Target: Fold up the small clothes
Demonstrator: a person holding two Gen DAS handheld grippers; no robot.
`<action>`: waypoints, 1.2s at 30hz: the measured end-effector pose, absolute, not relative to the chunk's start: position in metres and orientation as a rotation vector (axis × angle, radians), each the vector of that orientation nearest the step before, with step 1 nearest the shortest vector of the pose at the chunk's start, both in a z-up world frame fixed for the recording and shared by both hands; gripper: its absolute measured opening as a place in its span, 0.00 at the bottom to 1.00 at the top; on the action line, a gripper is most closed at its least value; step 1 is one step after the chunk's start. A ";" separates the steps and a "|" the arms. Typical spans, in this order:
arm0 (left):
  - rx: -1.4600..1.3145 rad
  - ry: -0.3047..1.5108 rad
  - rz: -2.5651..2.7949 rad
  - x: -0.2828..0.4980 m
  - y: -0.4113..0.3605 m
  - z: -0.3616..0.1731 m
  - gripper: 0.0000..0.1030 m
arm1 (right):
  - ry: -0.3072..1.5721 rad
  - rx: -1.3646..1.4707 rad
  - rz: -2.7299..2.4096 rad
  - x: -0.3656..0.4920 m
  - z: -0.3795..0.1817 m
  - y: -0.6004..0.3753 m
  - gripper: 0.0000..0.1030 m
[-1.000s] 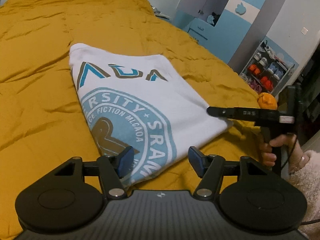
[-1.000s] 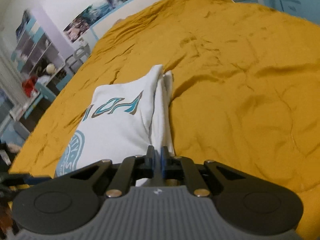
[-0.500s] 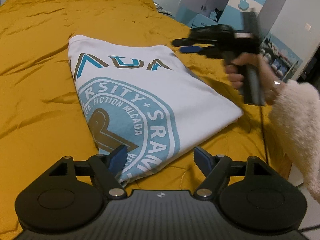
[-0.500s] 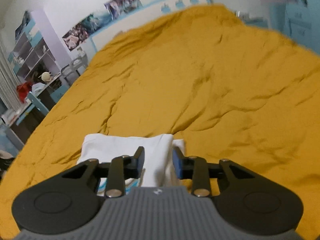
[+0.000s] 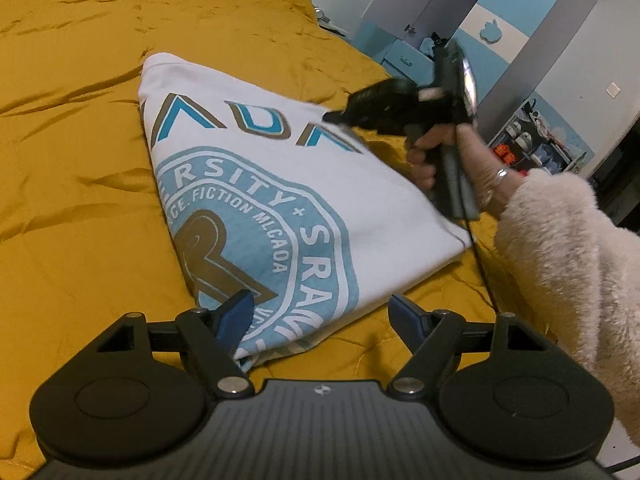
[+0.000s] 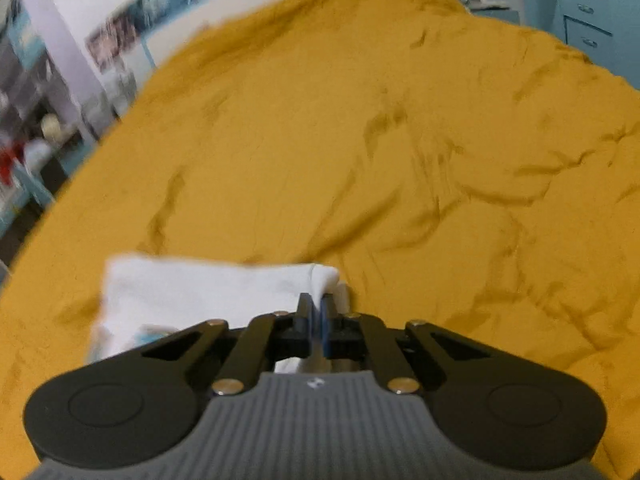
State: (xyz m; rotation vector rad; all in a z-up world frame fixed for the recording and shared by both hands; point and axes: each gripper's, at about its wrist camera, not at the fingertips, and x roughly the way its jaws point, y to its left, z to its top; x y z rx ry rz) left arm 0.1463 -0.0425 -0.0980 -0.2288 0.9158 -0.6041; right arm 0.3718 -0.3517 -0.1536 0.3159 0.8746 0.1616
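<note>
A folded white T-shirt (image 5: 280,208) with a light blue and brown round print lies on the mustard bedspread (image 5: 80,200). My left gripper (image 5: 320,316) is open, its blue pads straddling the shirt's near corner. My right gripper (image 5: 332,118) is at the shirt's far right corner. In the right wrist view my right gripper (image 6: 316,312) has its jaws closed together at the folded edge of the shirt (image 6: 192,292); the view is blurred, so I cannot tell whether cloth is pinched.
A blue and grey wardrobe (image 5: 460,20) stands beyond the bed's right side, with a shelf rack (image 5: 536,140) of small items. The person's fluffy cream sleeve (image 5: 568,280) is at the right. Wide bedspread (image 6: 400,140) stretches beyond the shirt.
My right gripper swung from the shirt's near right edge to its far right corner, opening on the way and closing again. My left gripper stayed open at the near corner.
</note>
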 end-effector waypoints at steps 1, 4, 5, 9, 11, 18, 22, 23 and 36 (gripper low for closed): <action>-0.229 0.917 -0.603 0.146 -0.042 -0.097 0.86 | 0.869 0.340 0.166 0.370 -0.155 -0.355 0.00; -0.243 0.925 -0.596 0.147 -0.037 -0.092 0.84 | 0.826 0.394 0.171 0.355 -0.139 -0.364 0.10; -0.254 0.925 -0.590 0.146 -0.034 -0.089 0.83 | 0.799 0.388 0.188 0.343 -0.127 -0.367 0.11; -0.260 0.901 -0.536 0.137 -0.017 -0.077 0.83 | 0.723 0.310 0.283 0.268 -0.082 -0.371 0.12; -0.279 0.877 -0.510 0.130 -0.007 -0.074 0.83 | 0.716 0.301 0.297 0.223 -0.072 -0.372 0.17; -0.422 0.814 -0.536 0.136 -0.011 -0.070 0.83 | 0.706 0.356 0.406 0.135 -0.077 -0.356 0.18; -0.365 0.880 -0.534 0.137 -0.030 -0.089 0.83 | 0.787 0.292 0.295 0.126 -0.100 -0.349 0.18; -0.356 0.899 -0.524 0.137 -0.032 -0.095 0.83 | 0.811 0.292 0.265 0.125 -0.106 -0.351 0.16; -0.410 0.859 -0.418 0.119 0.013 -0.080 0.84 | 0.740 0.405 0.344 0.155 -0.067 -0.396 0.51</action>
